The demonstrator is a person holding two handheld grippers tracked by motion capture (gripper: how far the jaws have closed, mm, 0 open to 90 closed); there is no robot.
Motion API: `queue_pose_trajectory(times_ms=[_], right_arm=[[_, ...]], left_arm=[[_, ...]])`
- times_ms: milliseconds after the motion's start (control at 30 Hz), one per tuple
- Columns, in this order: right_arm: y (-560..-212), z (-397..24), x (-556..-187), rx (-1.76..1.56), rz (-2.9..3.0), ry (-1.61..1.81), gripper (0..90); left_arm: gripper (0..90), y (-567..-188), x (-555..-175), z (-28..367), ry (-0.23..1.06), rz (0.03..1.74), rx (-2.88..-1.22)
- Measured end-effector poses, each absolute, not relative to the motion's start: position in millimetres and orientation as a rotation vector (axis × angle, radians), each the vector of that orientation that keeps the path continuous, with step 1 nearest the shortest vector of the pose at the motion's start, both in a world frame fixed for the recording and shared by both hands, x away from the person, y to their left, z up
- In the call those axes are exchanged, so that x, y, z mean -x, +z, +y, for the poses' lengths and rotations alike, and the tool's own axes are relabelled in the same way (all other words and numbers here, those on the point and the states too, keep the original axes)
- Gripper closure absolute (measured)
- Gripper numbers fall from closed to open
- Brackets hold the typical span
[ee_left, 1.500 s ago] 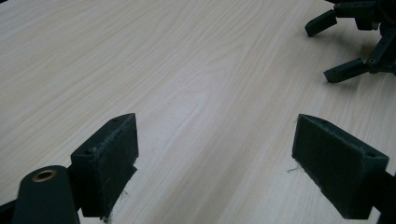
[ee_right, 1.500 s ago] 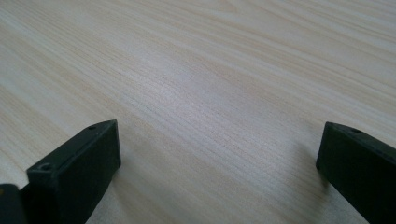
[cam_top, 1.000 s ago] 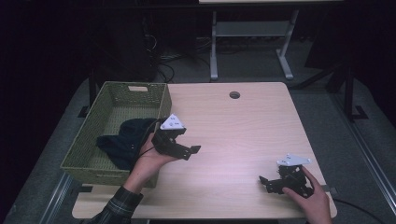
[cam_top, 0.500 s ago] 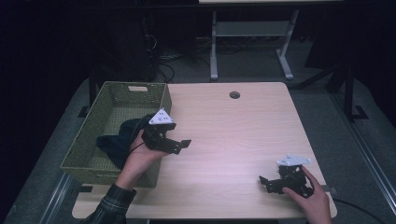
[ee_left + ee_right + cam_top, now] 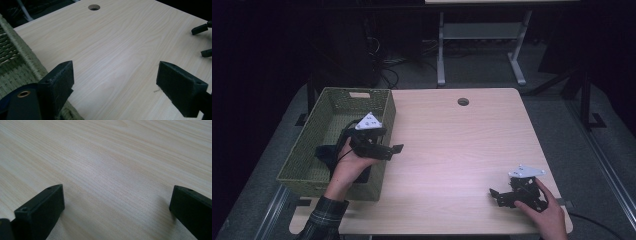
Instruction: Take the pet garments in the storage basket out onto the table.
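A pale wood-grain rectangular worktop [image 5: 452, 150] fills the middle of the high view, with a small round cable hole [image 5: 463, 101] near its far edge at about 12 o'clock. An olive-green woven rectangular basket [image 5: 384, 107] sits at the worktop's 9 o'clock side, overhanging the left edge. Inside it lies a dark blue crumpled cloth [image 5: 324, 152], partly hidden by the person's left hand [image 5: 349, 165].

The left claw [image 5: 394, 149] is held over the basket's right wall, its jaws pointing toward 3 o'clock across the worktop. In the left gripper view its jaws stand wide apart with nothing between them; the basket's woven rim [image 5: 30, 62] runs just beside the left jaw, and a dark strap with a brass eyelet [image 5: 24, 94] lies at the bottom corner against that jaw.

The right claw [image 5: 495, 196] rests at about 5 o'clock near the worktop's front right corner, in the person's right hand [image 5: 544, 212], well apart from the basket. Its jaws point toward 9 o'clock and are spread wide, empty, low over bare wood in the right gripper view [image 5: 116, 202].

Beyond the worktop at 12 o'clock, a grey metal frame stand [image 5: 479, 45] stands on the dark floor, with tangled cables [image 5: 399, 62] to its left.
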State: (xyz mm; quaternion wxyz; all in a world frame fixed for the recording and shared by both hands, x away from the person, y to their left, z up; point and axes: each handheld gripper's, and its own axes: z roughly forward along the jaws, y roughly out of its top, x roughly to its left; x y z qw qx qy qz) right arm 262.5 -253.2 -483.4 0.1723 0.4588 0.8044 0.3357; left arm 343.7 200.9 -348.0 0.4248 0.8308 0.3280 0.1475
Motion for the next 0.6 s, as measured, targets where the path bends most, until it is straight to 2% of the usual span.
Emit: queue_pose_trajectory(times_ms=[600], right_arm=[[-483, -253, -262, -1.302, 2.283, 0.953, 0.0]], left_arm=[[14.3, -349, -350, 243, 0.418, 0.898, -2.045]])
